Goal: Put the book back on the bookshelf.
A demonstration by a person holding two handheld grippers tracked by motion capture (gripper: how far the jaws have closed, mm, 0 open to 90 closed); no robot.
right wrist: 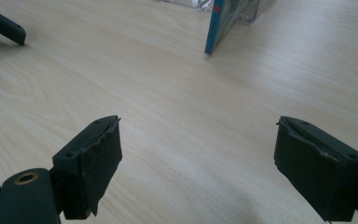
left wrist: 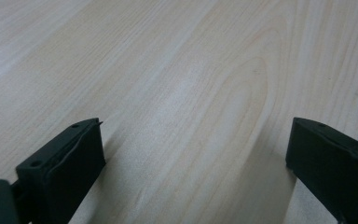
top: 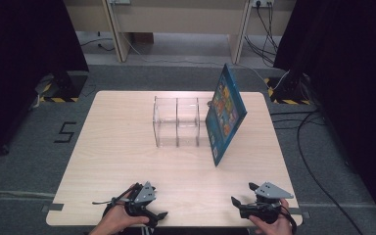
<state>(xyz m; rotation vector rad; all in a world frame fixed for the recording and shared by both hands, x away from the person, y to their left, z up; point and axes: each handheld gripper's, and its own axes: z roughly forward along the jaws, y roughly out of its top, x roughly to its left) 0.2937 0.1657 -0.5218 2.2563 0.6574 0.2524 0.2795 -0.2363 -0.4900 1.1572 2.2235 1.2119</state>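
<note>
A clear plastic organiser with open compartments stands at the middle of the far half of the wooden table. A blue picture book leans upright against its right end; its lower corner rests on the wood. My left gripper lies at the front left edge, open, with bare wood between its jaws. My right gripper sits at the front right edge, also open and holding nothing, pointing towards the book. Both are well short of the organiser.
One jaw of the left gripper shows at the top left of the right gripper view. The table's front edge runs close beside the left gripper. Cables trail over the grey floor to the right of the table.
</note>
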